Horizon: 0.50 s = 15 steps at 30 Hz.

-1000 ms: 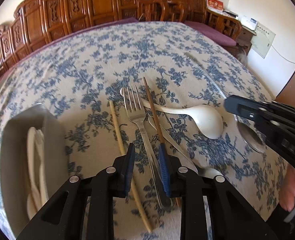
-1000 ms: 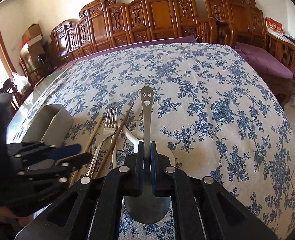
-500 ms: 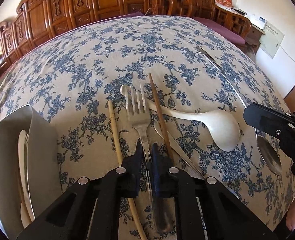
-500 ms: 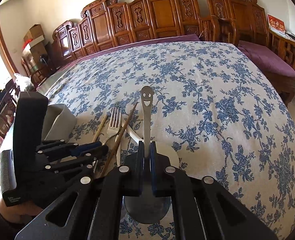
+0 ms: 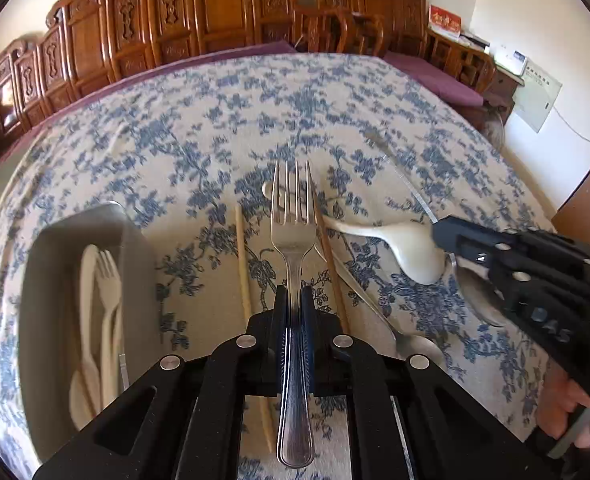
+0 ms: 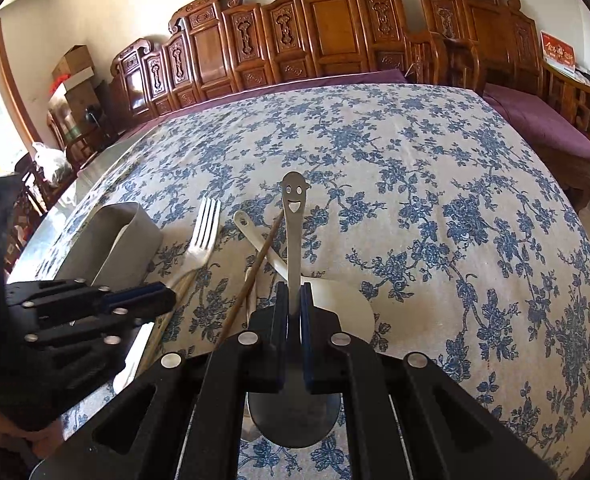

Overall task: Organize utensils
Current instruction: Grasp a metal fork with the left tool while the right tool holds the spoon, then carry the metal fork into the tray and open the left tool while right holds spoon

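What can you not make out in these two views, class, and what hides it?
- Metal spoon bowl, left wrist view: right gripper covers it.
- White utensils in the holder, left wrist view: blurred, count unclear.
- Fork handle, right wrist view: behind left gripper.

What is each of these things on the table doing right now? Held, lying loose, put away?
Left tool: shut on the metal fork.
Metal fork: held by its handle, tines pointing away.
Right tool: shut on the smiley spoon.
Smiley spoon: held by its handle.
White ladle: lying loose on the cloth.
Chopsticks: lying loose, apart.
Grey bin: open, white plastic cutlery inside.
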Tool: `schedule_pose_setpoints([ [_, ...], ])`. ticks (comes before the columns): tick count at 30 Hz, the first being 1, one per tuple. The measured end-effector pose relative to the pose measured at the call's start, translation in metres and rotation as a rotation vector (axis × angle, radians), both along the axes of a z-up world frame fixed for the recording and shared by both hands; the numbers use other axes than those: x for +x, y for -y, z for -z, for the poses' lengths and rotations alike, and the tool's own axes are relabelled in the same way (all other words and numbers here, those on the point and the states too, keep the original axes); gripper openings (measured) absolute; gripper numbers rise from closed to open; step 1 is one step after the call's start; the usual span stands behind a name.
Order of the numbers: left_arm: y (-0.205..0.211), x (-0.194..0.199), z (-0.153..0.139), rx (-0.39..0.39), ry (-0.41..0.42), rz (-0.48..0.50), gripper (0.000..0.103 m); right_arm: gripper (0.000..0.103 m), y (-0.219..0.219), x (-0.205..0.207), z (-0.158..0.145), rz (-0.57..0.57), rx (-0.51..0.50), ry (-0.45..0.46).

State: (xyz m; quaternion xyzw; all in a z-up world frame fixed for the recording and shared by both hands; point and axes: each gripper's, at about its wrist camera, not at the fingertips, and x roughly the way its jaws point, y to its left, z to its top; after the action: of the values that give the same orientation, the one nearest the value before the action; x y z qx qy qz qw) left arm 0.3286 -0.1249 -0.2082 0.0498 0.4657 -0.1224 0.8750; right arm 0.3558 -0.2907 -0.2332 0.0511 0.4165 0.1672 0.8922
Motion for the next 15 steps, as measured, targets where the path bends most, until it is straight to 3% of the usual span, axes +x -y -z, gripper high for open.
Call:
schedule_pose_setpoints([
  [15,-0.053,-0.032,-0.052,-0.027,0.097,-0.021,0.006,0.007,-0.034,-0.01,-0.01,-0.073,0.008,0.027],
])
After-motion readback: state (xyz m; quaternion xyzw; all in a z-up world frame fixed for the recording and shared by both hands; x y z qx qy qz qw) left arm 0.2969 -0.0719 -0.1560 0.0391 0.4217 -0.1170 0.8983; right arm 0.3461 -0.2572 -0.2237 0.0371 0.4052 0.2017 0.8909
